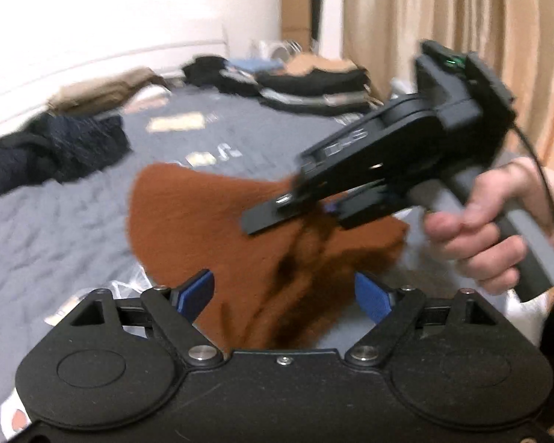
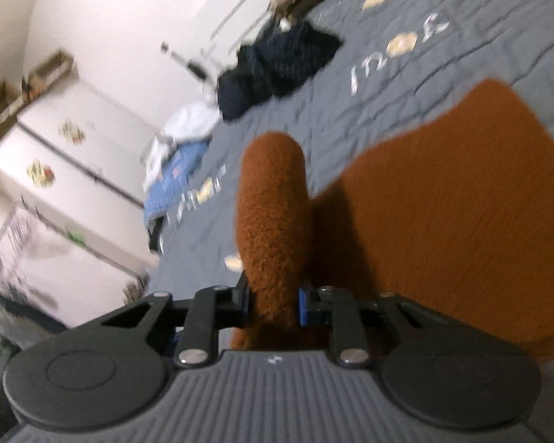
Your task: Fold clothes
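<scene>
A rust-brown fuzzy garment (image 1: 203, 221) hangs above a bed covered with a grey quilt (image 1: 55, 221). My right gripper (image 1: 306, 217), held by a person's hand (image 1: 480, 236), is shut on a bunched fold of it near the top. In the right wrist view that fold (image 2: 273, 203) sticks up between the narrow jaws of the right gripper (image 2: 273, 302), and the rest of the garment (image 2: 443, 221) spreads to the right. My left gripper (image 1: 284, 288) stands open just below. The brown cloth hangs between its blue pads (image 1: 199, 288), which do not press on it.
A crumpled dark navy garment (image 1: 55, 147) lies at the bed's left. Folded clothes are stacked (image 1: 314, 88) at the far end, with a beige garment (image 1: 99, 92) beside the wall. A curtain (image 1: 461, 37) hangs at the right. White cabinets (image 2: 74, 166) and a blue cloth (image 2: 173, 181) sit beyond the bed.
</scene>
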